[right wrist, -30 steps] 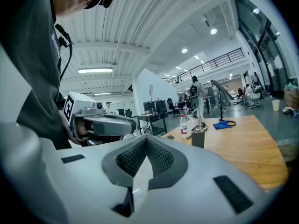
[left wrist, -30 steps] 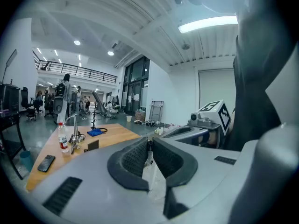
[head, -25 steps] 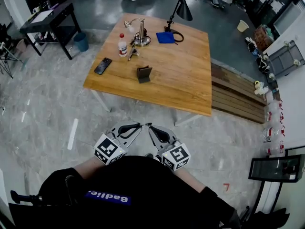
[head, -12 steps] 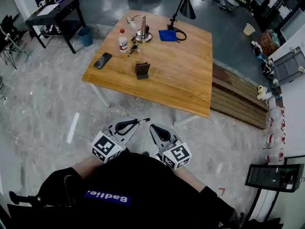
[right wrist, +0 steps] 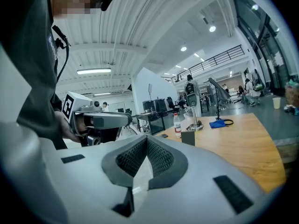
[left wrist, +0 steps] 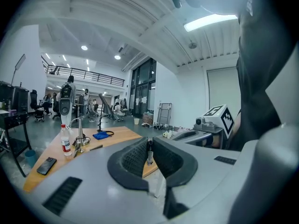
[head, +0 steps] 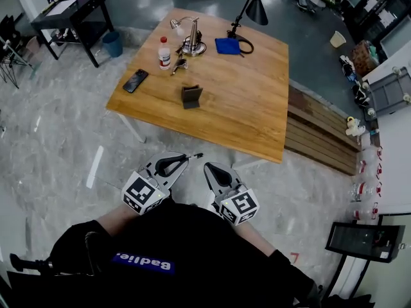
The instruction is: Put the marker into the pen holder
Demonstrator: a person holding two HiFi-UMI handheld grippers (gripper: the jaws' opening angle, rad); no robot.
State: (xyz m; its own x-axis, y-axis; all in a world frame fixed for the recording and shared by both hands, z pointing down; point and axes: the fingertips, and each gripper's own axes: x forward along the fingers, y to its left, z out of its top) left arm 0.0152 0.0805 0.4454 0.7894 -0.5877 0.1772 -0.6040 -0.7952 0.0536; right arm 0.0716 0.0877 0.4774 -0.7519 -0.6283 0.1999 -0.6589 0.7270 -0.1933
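Now, left hand-held gripper (left wrist: 149, 143): clamped on the marker (left wrist: 149, 156)
right hand-held gripper (right wrist: 146, 141): pressed together, nothing held
pen holder (head: 191, 96): placed on the desk (head: 257, 120)

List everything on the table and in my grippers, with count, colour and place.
table: one, wooden, ahead
pen holder: one, dark, mid-table
phone: one, black, left edge
bottle: one, clear, red cap, far left
desk lamp: one, silver, beside bottle
small item: one, dark, by bottle, unidentifiable
tall lamp: one, black, far edge
cloth: one, blue, far edge
marker: one, dark-tipped, between left gripper's jaws
left gripper: one, grey, shut on marker
right gripper: one, grey, shut, empty
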